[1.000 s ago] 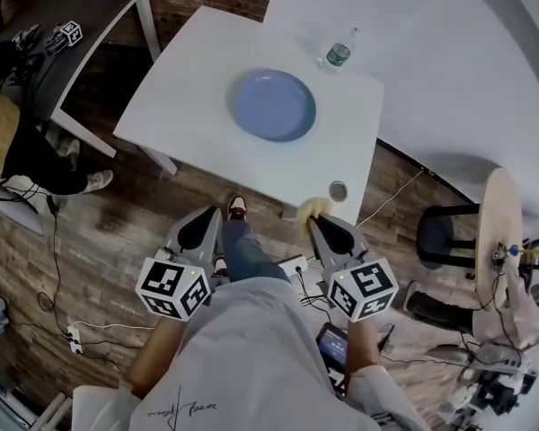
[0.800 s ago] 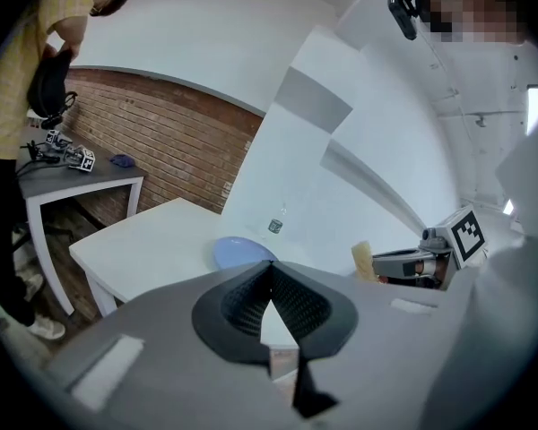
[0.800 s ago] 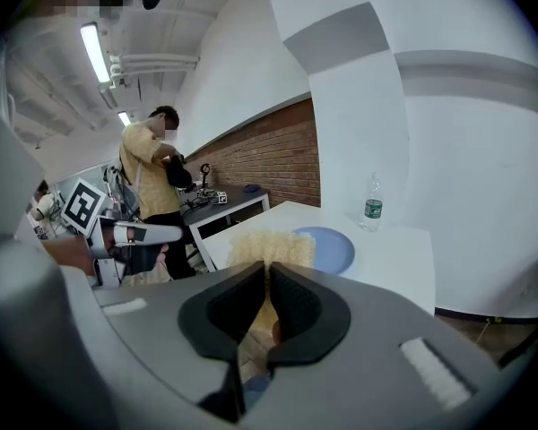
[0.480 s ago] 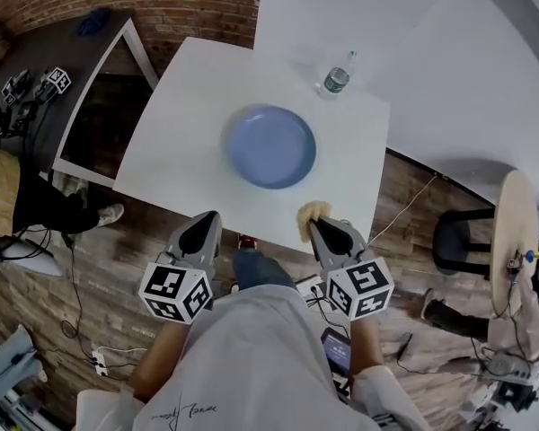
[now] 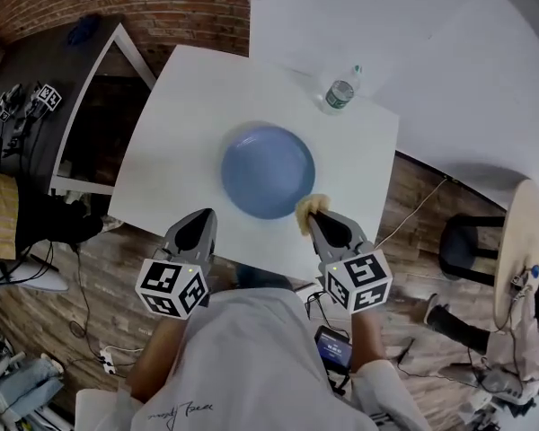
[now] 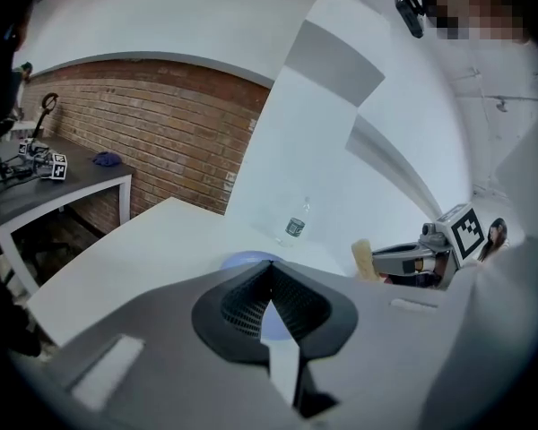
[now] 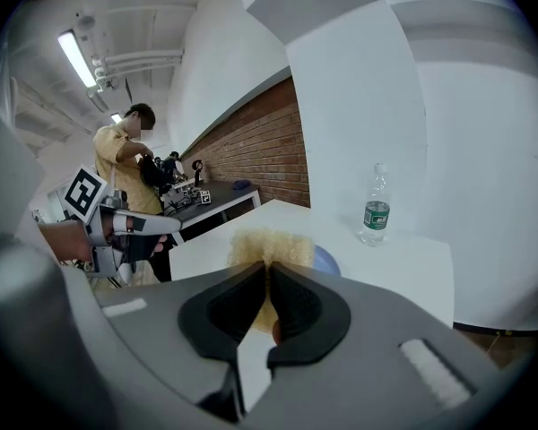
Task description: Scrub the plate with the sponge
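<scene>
My left gripper (image 5: 200, 221), jaws together on nothing, hangs spare at the plate's (image 5: 268, 171) seven o'clock. The plate lies central on the table (image 5: 180, 106). At its five o'clock my right gripper (image 5: 318, 224) clamps the sponge (image 5: 307, 209), free end forward, placed to begin scrubbing.

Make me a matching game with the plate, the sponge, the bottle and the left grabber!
Things:
1. plate
2. sponge
3. bottle
4. left gripper

States:
A. standing upright
B. shut, holding nothing
C. blue
D. pinched in the right gripper

Pairs: 1-C, 2-D, 3-A, 4-B
</scene>
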`<control>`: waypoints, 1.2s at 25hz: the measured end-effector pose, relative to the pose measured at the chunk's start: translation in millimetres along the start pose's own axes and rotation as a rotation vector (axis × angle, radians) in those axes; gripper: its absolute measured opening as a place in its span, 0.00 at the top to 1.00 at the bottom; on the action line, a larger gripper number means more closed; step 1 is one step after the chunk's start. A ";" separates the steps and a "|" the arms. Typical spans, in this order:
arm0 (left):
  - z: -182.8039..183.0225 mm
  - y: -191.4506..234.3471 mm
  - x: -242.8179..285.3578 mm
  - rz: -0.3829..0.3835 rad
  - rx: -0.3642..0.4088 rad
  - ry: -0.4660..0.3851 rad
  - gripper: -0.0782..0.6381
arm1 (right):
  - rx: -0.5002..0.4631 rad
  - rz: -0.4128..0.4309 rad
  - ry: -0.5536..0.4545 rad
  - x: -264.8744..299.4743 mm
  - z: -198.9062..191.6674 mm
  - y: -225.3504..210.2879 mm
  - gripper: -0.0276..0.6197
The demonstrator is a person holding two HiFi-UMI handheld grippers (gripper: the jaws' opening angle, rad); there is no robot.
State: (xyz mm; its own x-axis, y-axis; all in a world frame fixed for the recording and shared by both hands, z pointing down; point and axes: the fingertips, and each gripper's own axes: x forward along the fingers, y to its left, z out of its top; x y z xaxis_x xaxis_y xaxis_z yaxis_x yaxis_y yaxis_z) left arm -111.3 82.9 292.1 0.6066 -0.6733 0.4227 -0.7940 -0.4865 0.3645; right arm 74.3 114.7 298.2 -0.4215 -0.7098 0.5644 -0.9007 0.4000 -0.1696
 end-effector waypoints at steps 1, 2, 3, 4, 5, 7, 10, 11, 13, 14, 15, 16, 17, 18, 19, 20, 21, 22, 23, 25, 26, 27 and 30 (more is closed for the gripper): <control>1.2 3.3 4.3 0.005 0.004 0.006 0.89 | -0.006 0.000 0.001 4.4 2.3 -3.1 0.92; 3.0 8.0 8.1 0.014 0.009 0.011 0.89 | -0.017 0.000 0.004 10.5 5.0 -6.4 0.92; 5.1 13.3 12.0 0.024 0.014 0.016 0.89 | -0.031 -0.003 0.008 17.8 7.5 -10.5 0.92; 6.5 18.2 16.2 0.033 0.018 0.022 0.89 | -0.046 -0.012 0.014 25.1 9.0 -15.8 0.92; 6.7 22.1 20.5 0.038 0.020 0.031 0.88 | -0.061 -0.030 0.023 31.5 9.6 -22.6 0.92; 4.0 26.8 29.5 0.043 0.015 0.049 0.87 | -0.096 -0.095 0.046 39.7 9.4 -40.1 0.92; -0.4 34.7 42.8 0.057 -0.003 0.070 0.87 | -0.140 -0.145 0.080 50.9 12.0 -59.9 0.92; -1.6 38.8 47.0 0.063 -0.005 0.080 0.86 | -0.137 -0.140 0.086 56.3 13.3 -62.8 0.92; -3.4 47.3 55.4 0.067 -0.009 0.100 0.83 | -0.129 -0.129 0.098 69.7 16.2 -65.0 0.92; -4.2 51.0 59.6 0.065 -0.014 0.109 0.83 | -0.131 -0.126 0.107 76.8 16.9 -65.8 0.92; -5.3 54.3 63.9 0.062 -0.022 0.118 0.82 | -0.132 -0.127 0.117 83.5 16.5 -67.1 0.92; -7.0 57.3 68.4 0.059 -0.031 0.129 0.82 | -0.130 -0.131 0.125 89.6 15.4 -69.3 0.92; -9.0 60.3 73.4 0.055 -0.040 0.142 0.82 | -0.124 -0.140 0.132 94.9 14.2 -72.5 0.92; -10.9 63.2 79.1 0.052 -0.048 0.157 0.81 | -0.115 -0.150 0.139 99.6 12.9 -76.1 0.92; -12.3 66.3 85.1 0.049 -0.051 0.172 0.81 | -0.103 -0.157 0.147 104.2 11.6 -79.5 0.92; -13.3 69.7 90.7 0.046 -0.052 0.184 0.80 | -0.091 -0.161 0.156 109.0 10.1 -82.1 0.92; -14.3 73.7 95.7 0.045 -0.052 0.195 0.79 | -0.083 -0.164 0.165 114.1 8.1 -83.8 0.92; -16.2 77.9 99.8 0.046 -0.054 0.205 0.79 | -0.079 -0.168 0.177 119.3 5.1 -84.9 0.92; -19.1 82.2 103.7 0.047 -0.057 0.216 0.79 | -0.077 -0.171 0.190 124.6 1.3 -85.8 0.92; -25.4 89.3 112.4 0.047 -0.056 0.240 0.78 | -0.061 -0.173 0.214 136.5 -5.9 -86.8 0.92; -28.2 92.0 117.5 0.045 -0.052 0.251 0.78 | -0.050 -0.172 0.223 143.2 -8.6 -86.9 0.92; -31.0 94.1 122.7 0.041 -0.051 0.262 0.78 | -0.041 -0.172 0.232 149.6 -11.3 -86.8 0.92; -41.5 95.2 136.4 0.032 -0.070 0.294 0.74 | -0.022 -0.174 0.268 163.9 -20.4 -87.9 0.92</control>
State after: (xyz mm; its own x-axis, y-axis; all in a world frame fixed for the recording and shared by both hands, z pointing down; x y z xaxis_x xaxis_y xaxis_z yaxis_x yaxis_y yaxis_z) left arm -102.5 -32.1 418.9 0.5750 -0.4924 0.6534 -0.8143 -0.4216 0.3989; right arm 86.5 -25.0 422.1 -0.2156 -0.5919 0.7767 -0.9532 0.3003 -0.0358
